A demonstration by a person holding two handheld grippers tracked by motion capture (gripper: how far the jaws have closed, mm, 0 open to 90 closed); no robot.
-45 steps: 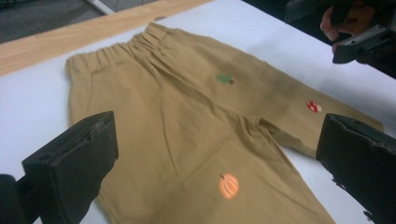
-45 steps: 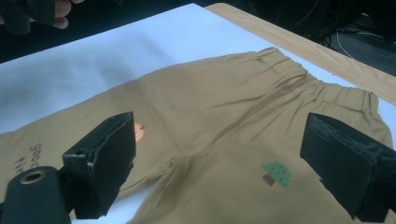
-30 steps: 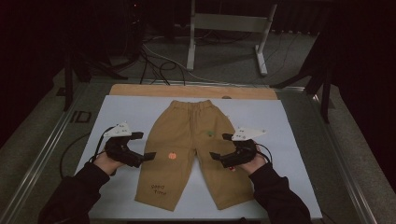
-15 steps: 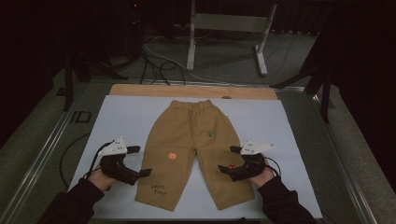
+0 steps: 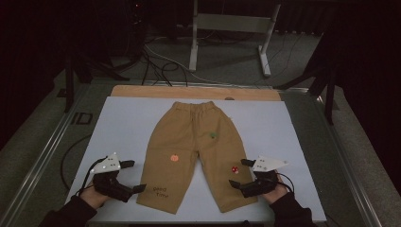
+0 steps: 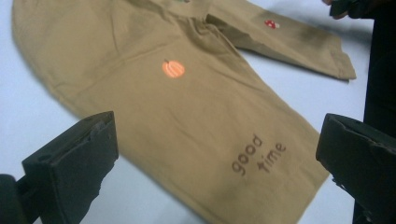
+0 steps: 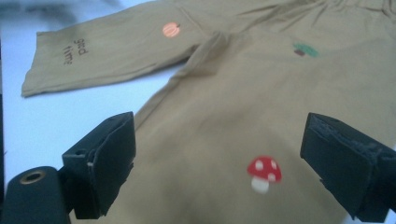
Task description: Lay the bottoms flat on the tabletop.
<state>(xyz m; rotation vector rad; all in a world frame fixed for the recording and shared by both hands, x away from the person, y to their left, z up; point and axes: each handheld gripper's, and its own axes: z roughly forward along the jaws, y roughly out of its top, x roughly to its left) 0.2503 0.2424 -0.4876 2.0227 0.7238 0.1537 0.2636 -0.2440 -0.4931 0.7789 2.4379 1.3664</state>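
Both grippers have drawn back toward the trouser cuffs; left gripper (image 5: 133,176) and right gripper (image 5: 240,173) flank the tan trousers (image 5: 191,151), jaws spread wide, gripping nothing.

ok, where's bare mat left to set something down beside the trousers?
Bare white mat lies left of the trousers, beyond the left gripper, and right of them up to the mat's far right corner, beyond the right gripper. A narrow wedge lies between the legs. It is crowded at the near edge, where both open grippers flank the hems.
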